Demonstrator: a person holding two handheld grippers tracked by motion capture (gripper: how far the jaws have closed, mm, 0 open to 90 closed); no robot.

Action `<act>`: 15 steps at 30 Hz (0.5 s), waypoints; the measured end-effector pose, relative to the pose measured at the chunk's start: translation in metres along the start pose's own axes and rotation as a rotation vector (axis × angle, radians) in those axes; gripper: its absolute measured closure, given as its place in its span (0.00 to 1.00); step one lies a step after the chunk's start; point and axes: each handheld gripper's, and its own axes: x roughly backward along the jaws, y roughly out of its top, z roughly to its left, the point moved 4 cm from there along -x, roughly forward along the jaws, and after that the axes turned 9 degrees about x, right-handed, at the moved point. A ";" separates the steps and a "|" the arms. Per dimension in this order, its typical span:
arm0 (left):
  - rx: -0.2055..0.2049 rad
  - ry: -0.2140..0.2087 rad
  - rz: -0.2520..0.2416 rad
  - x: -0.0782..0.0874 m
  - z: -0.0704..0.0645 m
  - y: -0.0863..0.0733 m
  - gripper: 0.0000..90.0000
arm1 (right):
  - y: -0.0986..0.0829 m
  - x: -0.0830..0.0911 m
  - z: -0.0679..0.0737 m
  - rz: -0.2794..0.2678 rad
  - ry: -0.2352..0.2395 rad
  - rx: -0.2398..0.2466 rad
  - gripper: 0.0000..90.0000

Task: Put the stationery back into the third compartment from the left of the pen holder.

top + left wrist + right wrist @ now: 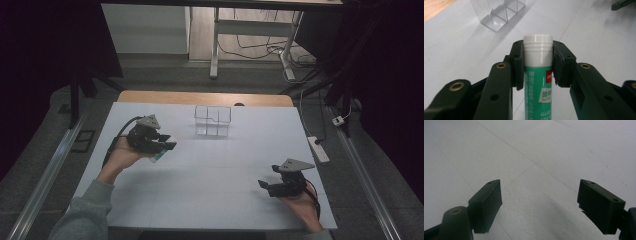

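Toward the far middle of the white table stands a clear plastic organizer, its compartments holding nothing visible. Left of it, the left gripper is clamped on a green glue stick with a white cap, lifted off the surface. Near the right edge, the right gripper rests with jaws spread apart, holding nothing. Cables lie on the floor beyond

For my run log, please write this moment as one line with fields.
left gripper: shut on glue stick | right gripper: open, nothing between jaws, over white table | clear organizer: far side, apart from both
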 end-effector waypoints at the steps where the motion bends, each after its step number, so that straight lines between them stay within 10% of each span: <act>1: -0.001 -0.002 -0.003 -0.001 -0.001 0.000 0.72 | 0.000 0.000 0.000 0.000 0.001 0.000 0.21; 15: -0.019 -0.025 -0.052 -0.017 -0.015 0.006 0.72 | 0.009 -0.002 0.007 -0.033 0.026 0.000 0.21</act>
